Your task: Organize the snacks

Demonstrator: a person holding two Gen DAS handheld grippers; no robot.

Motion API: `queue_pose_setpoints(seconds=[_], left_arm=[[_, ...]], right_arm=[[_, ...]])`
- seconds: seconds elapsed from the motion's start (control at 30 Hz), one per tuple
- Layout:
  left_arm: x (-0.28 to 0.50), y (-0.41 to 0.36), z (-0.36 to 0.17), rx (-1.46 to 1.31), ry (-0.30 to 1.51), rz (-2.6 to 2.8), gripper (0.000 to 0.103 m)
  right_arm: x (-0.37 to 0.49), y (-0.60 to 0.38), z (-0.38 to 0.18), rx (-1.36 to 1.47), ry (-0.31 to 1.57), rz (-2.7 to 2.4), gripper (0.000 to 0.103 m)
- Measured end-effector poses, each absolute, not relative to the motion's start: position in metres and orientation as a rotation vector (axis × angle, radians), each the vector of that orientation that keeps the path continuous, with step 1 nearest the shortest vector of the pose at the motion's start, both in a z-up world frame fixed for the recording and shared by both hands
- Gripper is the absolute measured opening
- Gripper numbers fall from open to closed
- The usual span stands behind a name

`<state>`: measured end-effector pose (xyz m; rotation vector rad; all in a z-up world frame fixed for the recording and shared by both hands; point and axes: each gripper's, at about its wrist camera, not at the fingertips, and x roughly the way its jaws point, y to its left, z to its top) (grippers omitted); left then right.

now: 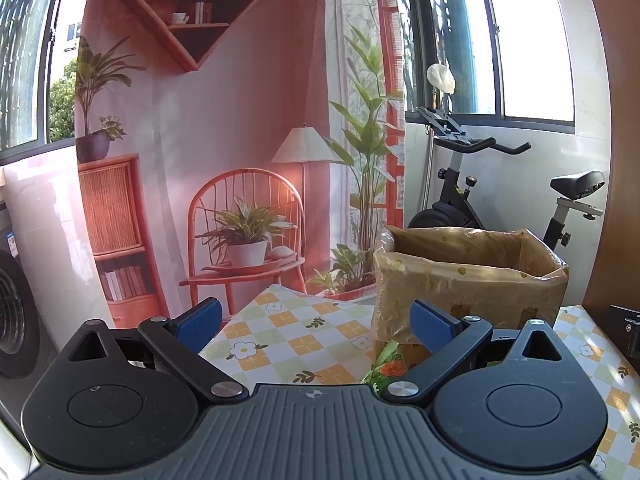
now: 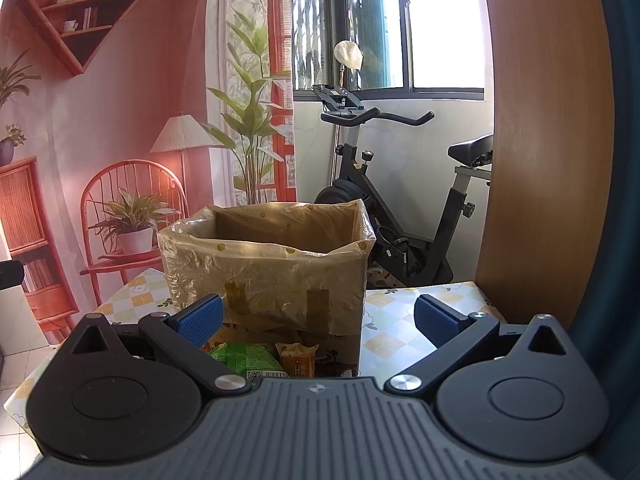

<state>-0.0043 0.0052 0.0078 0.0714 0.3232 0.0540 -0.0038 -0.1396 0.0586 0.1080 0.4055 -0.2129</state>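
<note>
- Snacks: a green packet (image 2: 246, 358) and an orange packet (image 2: 297, 358) lay on the table w/ checked cloth (image 2: 394, 330), touching or just beside the box's front foot, at approx 6 o'clock of the box in the right wrist view. Left wrist view caught only a green/orange scrap of packet (image 1: 387, 364) at the box's lower-left corner.
- Cardboard box (image 2: 264, 276), lined w/ yellowish plastic, stood upright, top open; its inside wasn't visible, so contents unknown.
- Right gripper (image 2: 318, 320) was spread wide, holding nothing; box at 12 o'clock, packets just below its left finger.
- Left gripper (image 1: 316, 322) also spread wide and empty; box at approx 1–2 o'clock.
- Progress, my read: early stage, at least 2 packets not yet boxed, no pick begun.
- Beyond: exercise bike (image 2: 400, 208) at 1 o'clock, printed room backdrop (image 2: 132, 120) at 10–11.
</note>
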Motion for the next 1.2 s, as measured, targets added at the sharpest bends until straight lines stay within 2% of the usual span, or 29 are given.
queue_pose_setpoints(seconds=[1.2], left_arm=[[-0.0011, 0.0037, 0.0035, 0.046, 0.325, 0.032, 0.101]], right_arm=[[-0.0042, -0.1424, 0.0608, 0.109, 0.400, -0.216, 0.103]])
